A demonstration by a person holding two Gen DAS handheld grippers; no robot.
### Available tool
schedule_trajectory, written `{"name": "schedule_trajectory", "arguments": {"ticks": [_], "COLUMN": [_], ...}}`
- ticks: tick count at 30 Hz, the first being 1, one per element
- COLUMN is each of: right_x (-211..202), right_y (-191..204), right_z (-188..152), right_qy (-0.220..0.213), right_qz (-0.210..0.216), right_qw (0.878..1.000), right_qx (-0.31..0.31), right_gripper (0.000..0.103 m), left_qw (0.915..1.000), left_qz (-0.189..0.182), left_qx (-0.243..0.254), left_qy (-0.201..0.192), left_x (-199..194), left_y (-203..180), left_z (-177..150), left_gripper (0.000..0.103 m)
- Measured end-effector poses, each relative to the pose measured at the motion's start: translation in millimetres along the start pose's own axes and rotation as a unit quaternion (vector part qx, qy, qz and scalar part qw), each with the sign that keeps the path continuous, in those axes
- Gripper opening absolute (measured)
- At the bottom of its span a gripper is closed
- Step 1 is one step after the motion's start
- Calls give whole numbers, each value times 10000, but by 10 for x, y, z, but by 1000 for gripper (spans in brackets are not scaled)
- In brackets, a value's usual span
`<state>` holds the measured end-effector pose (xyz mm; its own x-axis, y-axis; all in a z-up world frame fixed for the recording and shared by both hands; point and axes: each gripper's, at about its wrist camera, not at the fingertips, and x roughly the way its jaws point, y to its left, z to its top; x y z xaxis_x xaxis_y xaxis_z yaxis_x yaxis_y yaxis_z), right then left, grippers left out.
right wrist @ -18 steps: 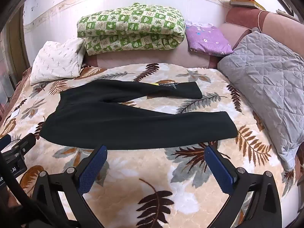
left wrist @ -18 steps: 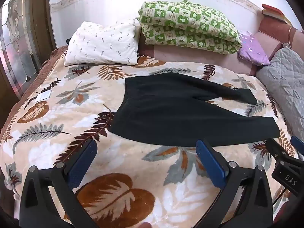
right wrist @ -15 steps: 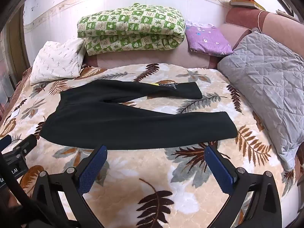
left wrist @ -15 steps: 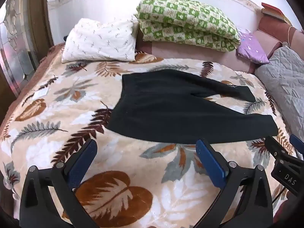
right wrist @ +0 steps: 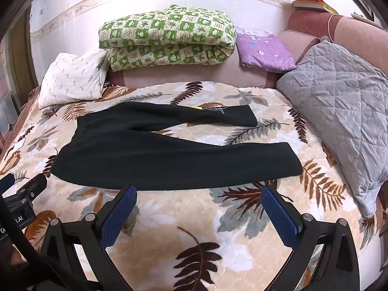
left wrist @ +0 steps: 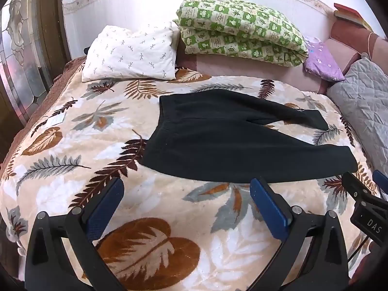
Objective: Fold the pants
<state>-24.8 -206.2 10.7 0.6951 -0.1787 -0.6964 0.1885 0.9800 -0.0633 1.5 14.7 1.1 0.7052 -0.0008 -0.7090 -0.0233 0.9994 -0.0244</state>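
Black pants (left wrist: pixel 225 138) lie flat on the leaf-print bedspread (left wrist: pixel 145 208), waistband to the left, both legs spread apart toward the right. They also show in the right wrist view (right wrist: pixel 169 152). My left gripper (left wrist: pixel 186 194) is open and empty, hovering just in front of the near edge of the pants near the waist. My right gripper (right wrist: pixel 197 200) is open and empty, hovering in front of the near leg. The right gripper's edge shows at the right of the left wrist view (left wrist: pixel 363 198).
A white pillow (left wrist: pixel 131 53), a folded green checked quilt (left wrist: pixel 240 31) and a purple pillow (left wrist: pixel 322 60) lie along the headboard. A grey quilted cushion (right wrist: pixel 339 111) lies at the right side. A wooden glazed door (left wrist: pixel 21 48) stands at the left.
The left gripper has lifted and moved back a little, so the pants sit slightly farther off in its view. The right gripper has barely moved. Both stayed open.
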Motion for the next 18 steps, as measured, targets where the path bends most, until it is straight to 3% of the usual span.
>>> {"name": "schedule_trajectory", "arguments": {"ticks": [18], "right_x": [-23], "right_y": [51], "right_z": [-82], "right_qy": [-14], "right_qz": [28], "right_qw": [10000], "right_qx": [-52], "right_gripper": [102], "left_qw": [9999], "left_qz": [82], "left_qx": [134], "left_qy": [-31], "left_x": [-58], "left_y": [-136], "left_z": [-88], "left_gripper": [103]}}
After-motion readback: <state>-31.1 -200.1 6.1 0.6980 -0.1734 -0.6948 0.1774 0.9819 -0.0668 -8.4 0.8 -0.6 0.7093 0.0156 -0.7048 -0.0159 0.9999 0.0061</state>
